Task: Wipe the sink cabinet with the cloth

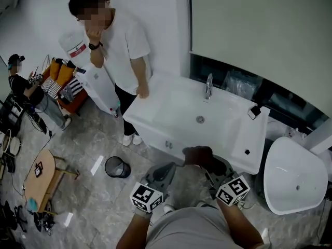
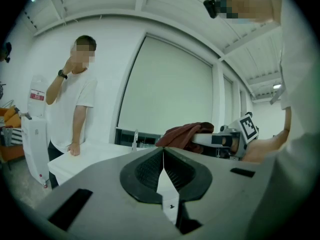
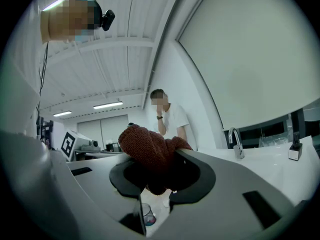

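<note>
The right tool clamps a dark-red knitted cloth; the left tool is pressed closed on nothing. Both hover at 6 o'clock of the white sink cabinet.

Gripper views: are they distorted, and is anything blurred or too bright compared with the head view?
Left gripper view: strong fisheye, black corners, straight lines bent; the shut left gripper looks soft. Right gripper view: same fisheye; the cloth in the right gripper is sharp enough to show its knit; lamps glow. Head view: milder bending, even light, no hard shadows on the sink.
</note>
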`<state>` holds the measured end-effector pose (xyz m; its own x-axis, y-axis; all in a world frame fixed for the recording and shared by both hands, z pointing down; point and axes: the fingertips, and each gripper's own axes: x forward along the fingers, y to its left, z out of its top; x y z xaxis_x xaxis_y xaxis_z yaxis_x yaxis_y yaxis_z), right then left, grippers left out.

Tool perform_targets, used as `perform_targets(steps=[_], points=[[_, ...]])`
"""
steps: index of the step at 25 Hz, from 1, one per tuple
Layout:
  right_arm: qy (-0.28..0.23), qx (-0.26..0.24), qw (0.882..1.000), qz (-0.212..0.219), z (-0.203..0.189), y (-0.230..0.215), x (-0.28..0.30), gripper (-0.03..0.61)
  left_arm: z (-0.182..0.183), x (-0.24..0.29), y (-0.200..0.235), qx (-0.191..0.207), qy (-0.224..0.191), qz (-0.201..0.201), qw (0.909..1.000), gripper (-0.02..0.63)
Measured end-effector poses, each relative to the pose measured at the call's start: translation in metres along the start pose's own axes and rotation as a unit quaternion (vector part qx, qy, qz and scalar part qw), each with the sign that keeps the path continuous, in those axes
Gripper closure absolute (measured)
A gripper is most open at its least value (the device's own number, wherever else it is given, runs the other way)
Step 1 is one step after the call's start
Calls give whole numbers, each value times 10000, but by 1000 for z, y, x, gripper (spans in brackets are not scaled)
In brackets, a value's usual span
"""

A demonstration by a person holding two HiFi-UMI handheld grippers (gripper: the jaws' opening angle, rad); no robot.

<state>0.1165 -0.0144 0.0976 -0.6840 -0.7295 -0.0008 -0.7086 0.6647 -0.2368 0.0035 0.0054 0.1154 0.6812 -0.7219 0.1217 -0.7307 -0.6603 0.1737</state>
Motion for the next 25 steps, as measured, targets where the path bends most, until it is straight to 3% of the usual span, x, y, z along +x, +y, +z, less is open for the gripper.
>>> perform_targets(steps=[9, 16, 25], points=[[-180, -166, 9994, 236, 11, 9, 11, 477, 7, -10, 6, -8, -155, 176, 9997, 603], [-139, -147, 9996, 204, 11, 9, 10, 477, 14, -15, 10, -58, -268, 329, 9991, 603], [-185, -170, 9997, 70, 13, 6, -4, 477, 12, -16, -5, -90, -269, 248, 9993, 603]])
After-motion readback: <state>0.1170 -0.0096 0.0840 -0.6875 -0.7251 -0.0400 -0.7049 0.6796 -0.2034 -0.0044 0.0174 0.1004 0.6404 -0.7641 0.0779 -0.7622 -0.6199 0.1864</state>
